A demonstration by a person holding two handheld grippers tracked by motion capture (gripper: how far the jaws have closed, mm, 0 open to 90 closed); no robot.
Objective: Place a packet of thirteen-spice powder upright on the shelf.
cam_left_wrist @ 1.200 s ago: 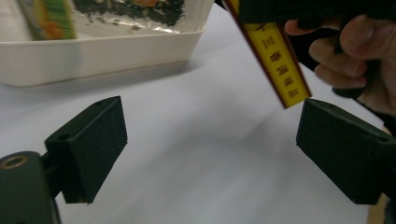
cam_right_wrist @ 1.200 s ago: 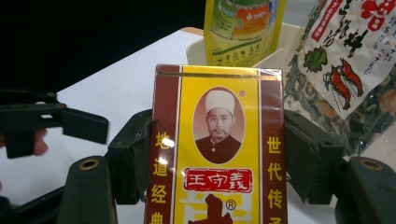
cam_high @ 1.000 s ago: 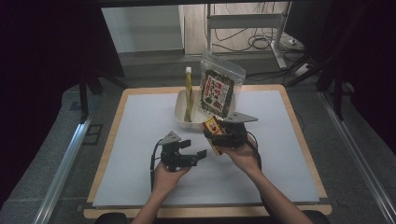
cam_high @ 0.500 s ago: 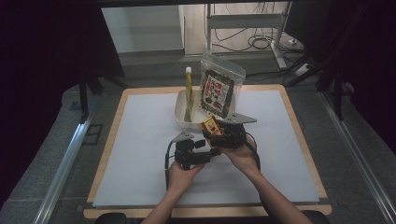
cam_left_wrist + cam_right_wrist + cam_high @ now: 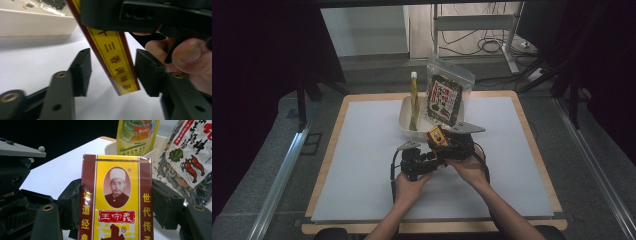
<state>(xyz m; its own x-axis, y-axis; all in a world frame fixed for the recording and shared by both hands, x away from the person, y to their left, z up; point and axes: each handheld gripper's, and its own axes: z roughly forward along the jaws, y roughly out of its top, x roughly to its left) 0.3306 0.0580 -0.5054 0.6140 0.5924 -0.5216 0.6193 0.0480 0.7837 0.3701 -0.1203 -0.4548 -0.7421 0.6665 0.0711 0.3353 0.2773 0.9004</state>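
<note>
While your right gripper [image 5: 438, 141] clamps the box [image 5: 113, 197] just before the tray [image 5: 404, 120], centre your left gripper [image 5: 112, 72], whose open jaws straddle its lower edge with one pad touching, then close squarely before releasing.

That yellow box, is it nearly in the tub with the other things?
Done: a tall yellow pouch and a seaweed bag stand in the white tub. In hand: right gripper clamps the yellow box; left gripper straddles it, open. Left: putting it in.
</note>
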